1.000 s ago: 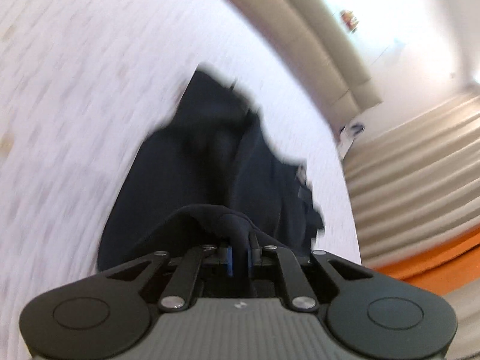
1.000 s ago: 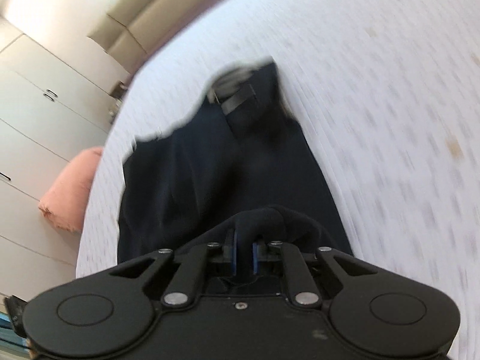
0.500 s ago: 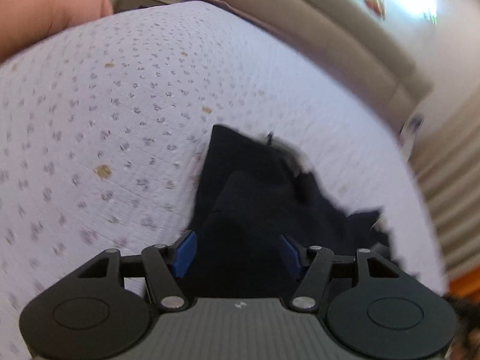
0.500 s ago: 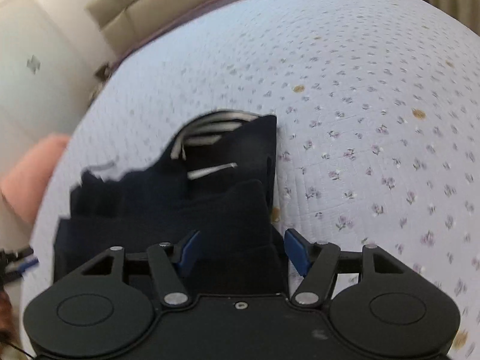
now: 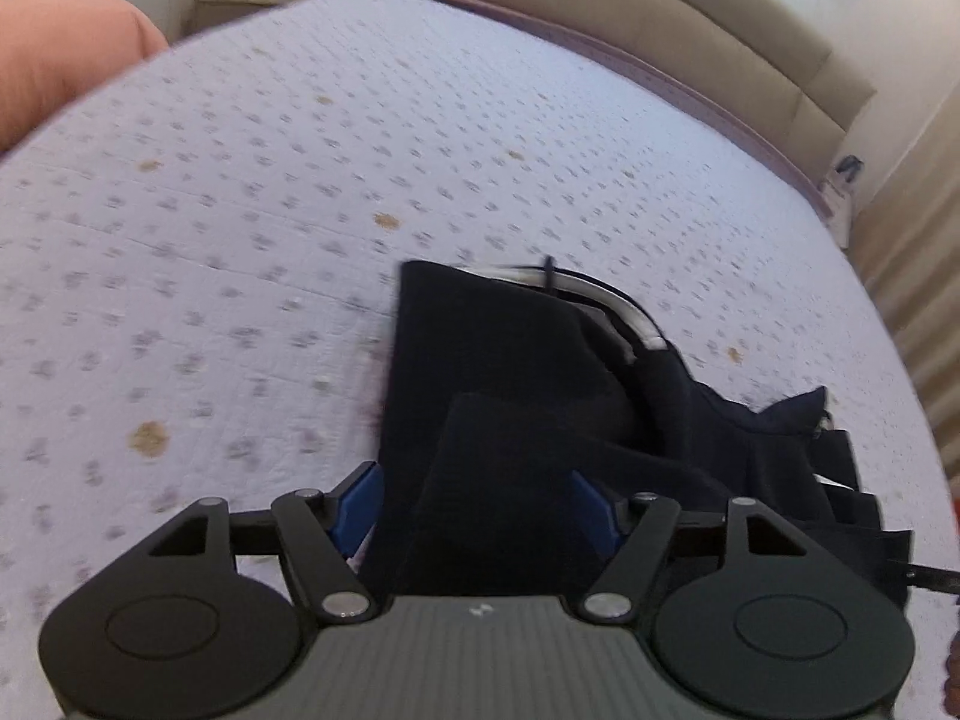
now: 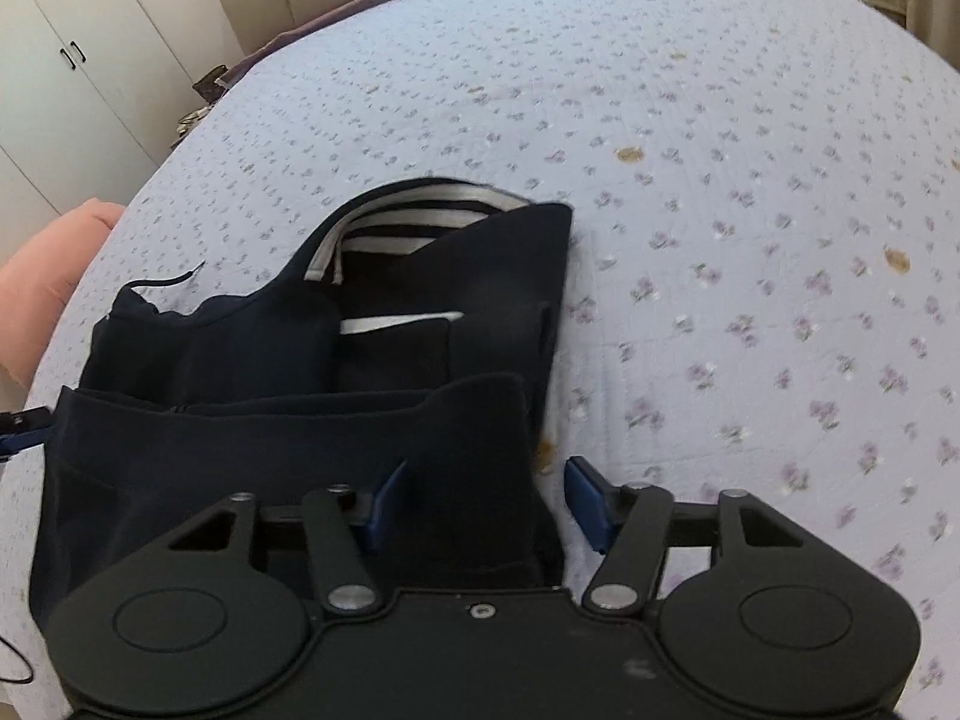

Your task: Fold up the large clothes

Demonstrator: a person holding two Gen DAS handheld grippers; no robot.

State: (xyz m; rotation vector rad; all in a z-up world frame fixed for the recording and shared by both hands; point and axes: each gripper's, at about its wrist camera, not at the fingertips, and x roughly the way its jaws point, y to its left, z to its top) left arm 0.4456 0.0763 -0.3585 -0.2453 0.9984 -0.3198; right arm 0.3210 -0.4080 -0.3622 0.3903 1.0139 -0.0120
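A dark navy garment [image 5: 510,360] lies folded on the bed, its grey-and-white striped neck band [image 6: 414,210] showing at the far end. My left gripper [image 5: 477,504] hovers low over the garment's near left corner. Its jaws are opening, and a fold of cloth lies between the blue pads [image 5: 360,504] without being pinched. My right gripper [image 6: 483,501] is over the garment's [image 6: 300,432] near right corner. Its jaws are closing. The cloth edge sits between them, and the right pad [image 6: 588,504] stands clear of it over the sheet.
The bed sheet [image 5: 240,210] is pale lilac with small flowers and reaches well past the garment on all sides [image 6: 750,240]. A pink pillow [image 5: 54,48] lies at one bed edge. Beyond are a beige headboard [image 5: 660,18] and white wardrobe doors [image 6: 72,90].
Both grippers were shut on bunched folds of the garment a second ago. They have let go and their jaws stand apart. The cloth has dropped flat onto the garment, and both views have swung across the bed.
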